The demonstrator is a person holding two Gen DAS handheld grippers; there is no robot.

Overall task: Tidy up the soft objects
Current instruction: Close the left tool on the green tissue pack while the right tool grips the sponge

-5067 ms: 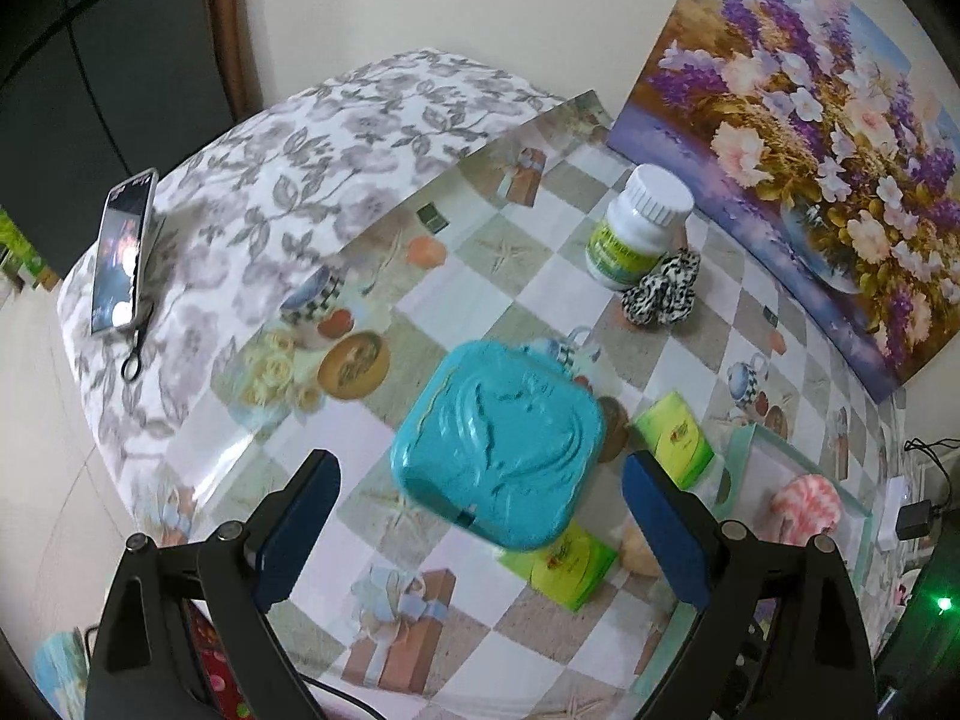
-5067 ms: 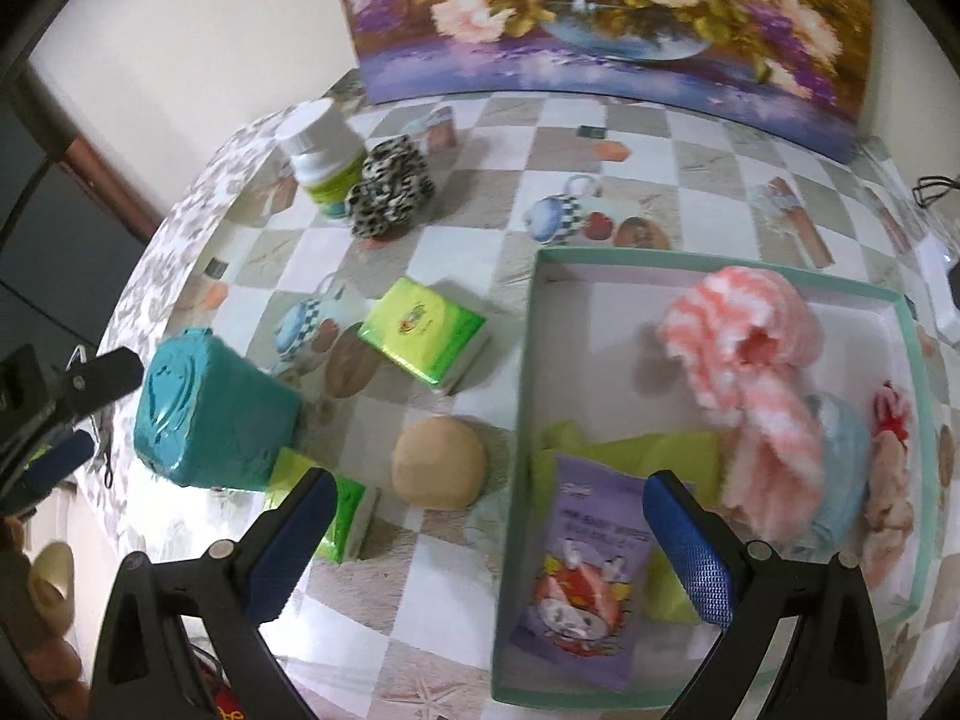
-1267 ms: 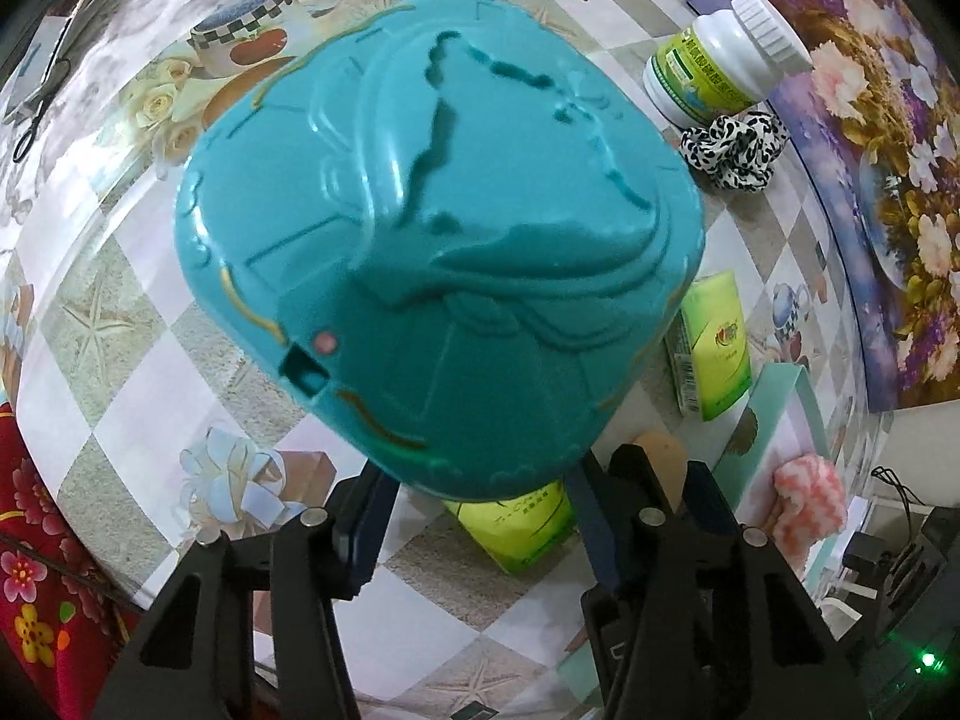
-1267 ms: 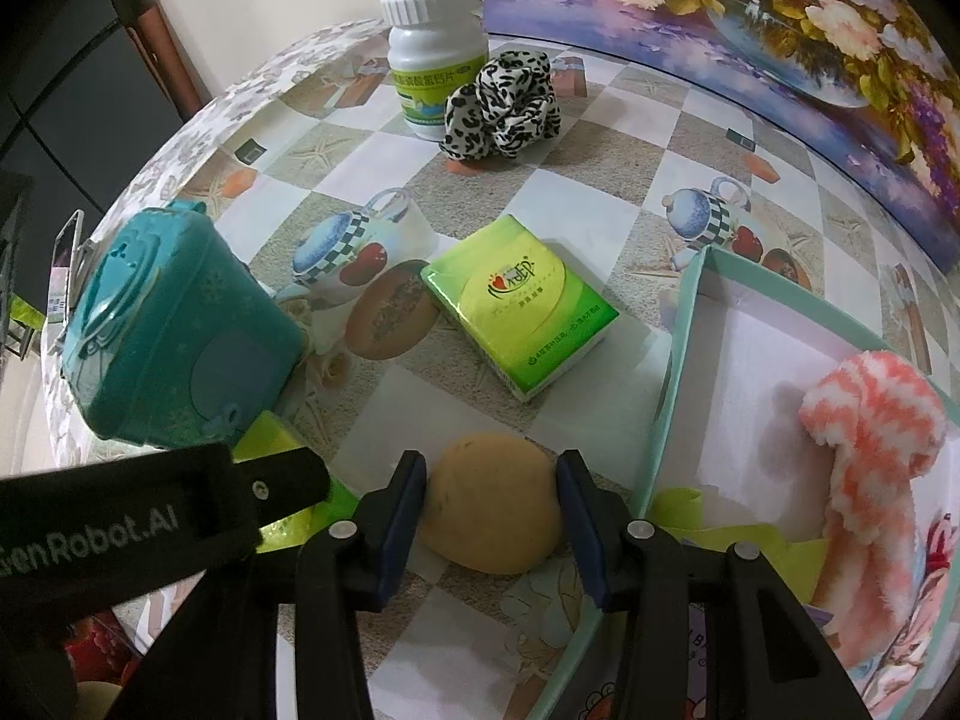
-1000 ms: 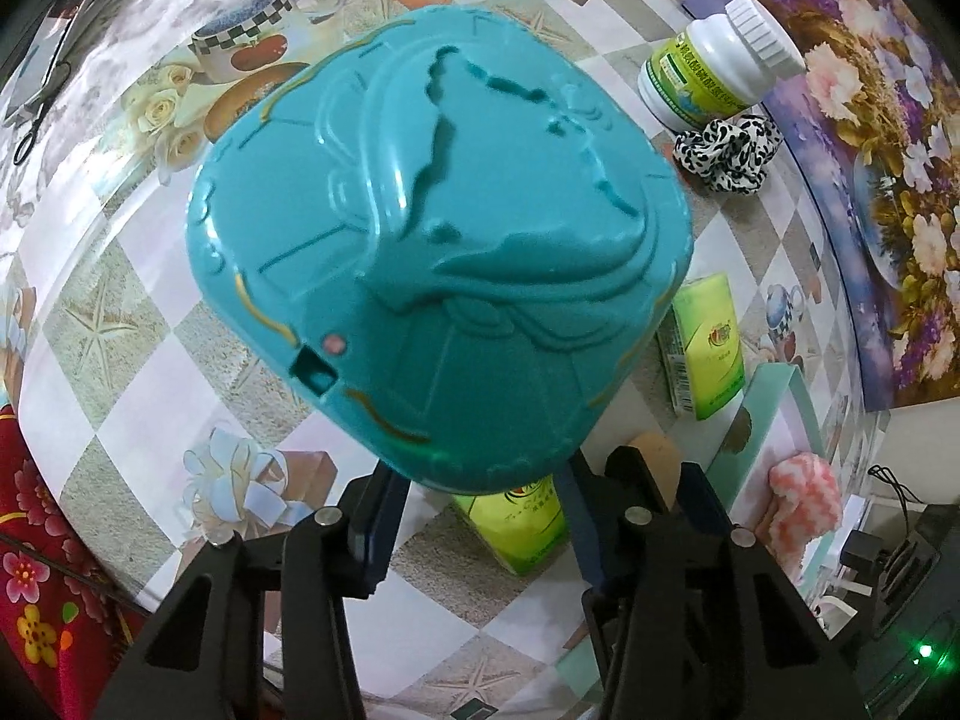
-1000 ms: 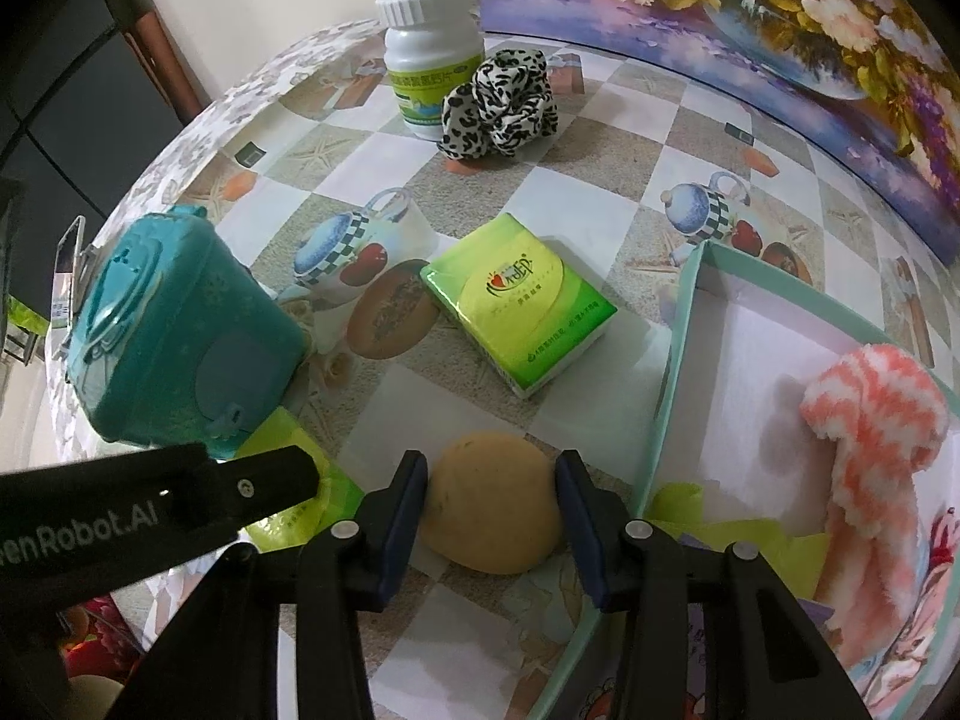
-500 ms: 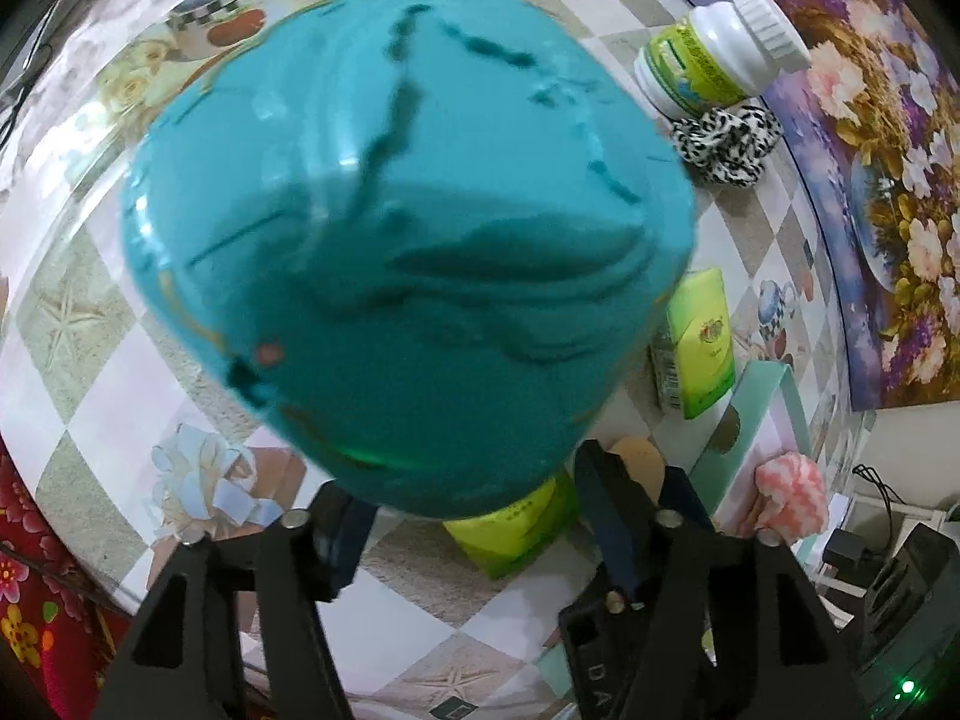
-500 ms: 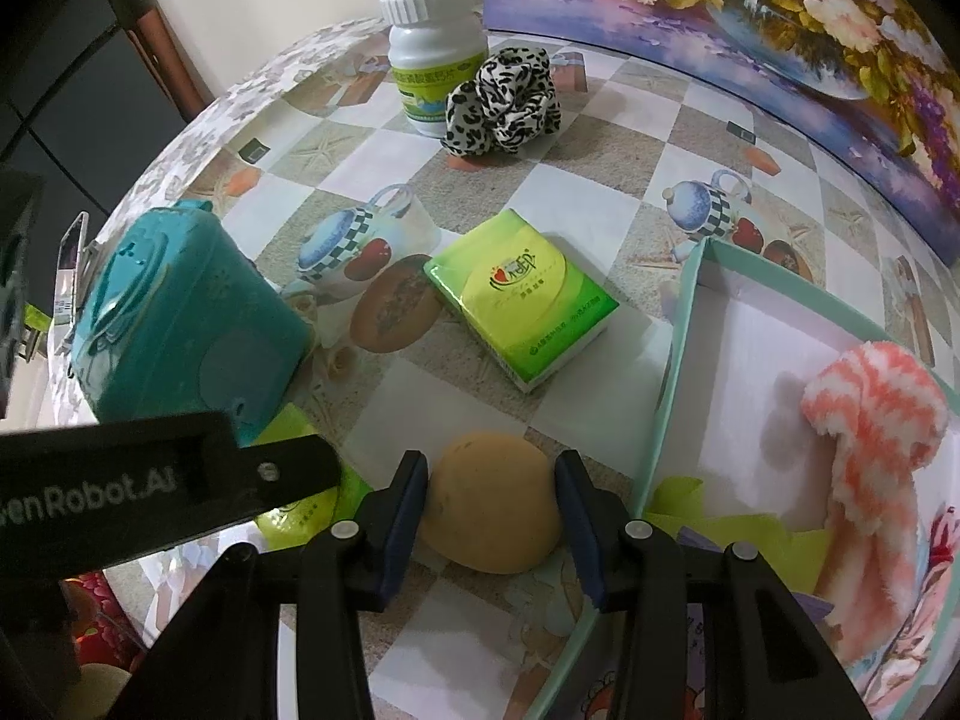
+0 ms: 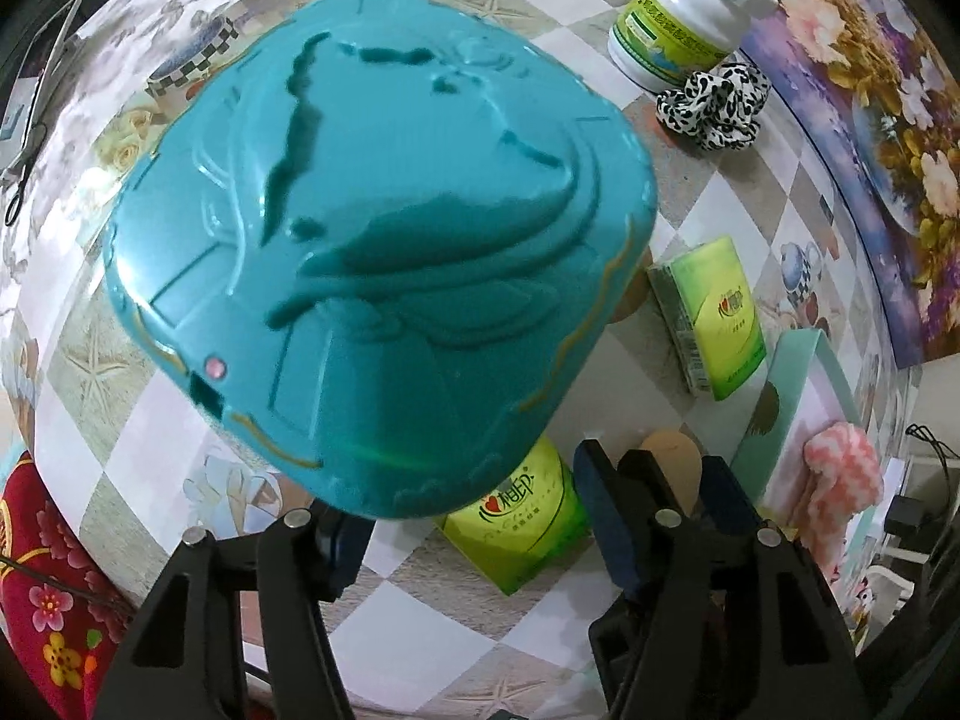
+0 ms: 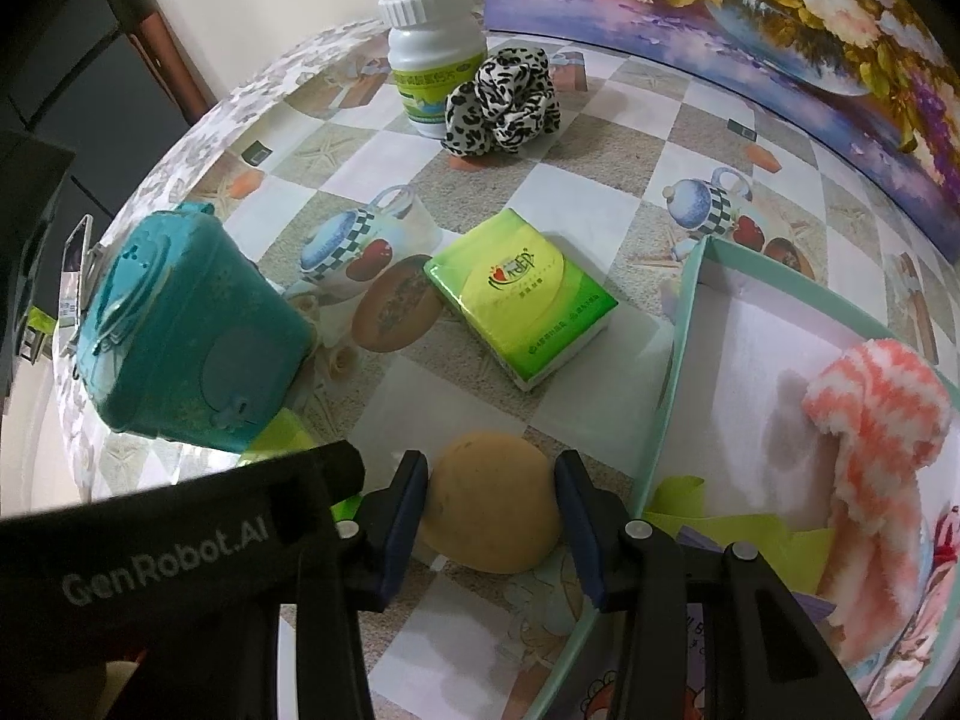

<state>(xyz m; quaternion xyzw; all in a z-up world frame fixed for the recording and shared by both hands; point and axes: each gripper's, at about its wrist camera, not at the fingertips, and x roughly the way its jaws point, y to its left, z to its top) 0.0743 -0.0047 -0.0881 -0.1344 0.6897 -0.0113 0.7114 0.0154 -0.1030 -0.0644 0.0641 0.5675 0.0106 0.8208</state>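
Item: tan sponge puff (image 10: 491,519), round and soft, lying on the checked tablecloth (image 10: 600,138) just outside the left wall of the pale green box (image 10: 678,354). Position relative to fingers: directly between the two blue pads of the right gripper (image 10: 492,531), one pad (image 10: 403,525) against its left flank and the other against its right, so the puff is pinched at a middling width and appears to rest on the cloth. Long axis: none worth noting; it runs slightly wider than tall across the jaws. Bearing of destination: the box lies to the right of the puff, its wall near the right-hand pad, with a pink striped fluffy cloth (image 10: 864,420) and yellow-green sheets already inside; the judged next move is a lift and a short carry rightward over that wall. Nearer hand: the right, already on the item. Second item: teal plastic case (image 9: 372,264), hard-shelled, filling the left wrist view just ahead of the left gripper (image 9: 474,531); its jaws are closing slightly from a fairly wide gap, and no pad can be seen pressing the case, whose lower edge hides the left finger. Adjacent stock: one green tissue pack (image 10: 521,312) beyond the puff, another partly under the teal case (image 9: 522,510), a leopard scrunchie (image 10: 501,102) touching a white bottle (image 10: 435,54) at the far side.
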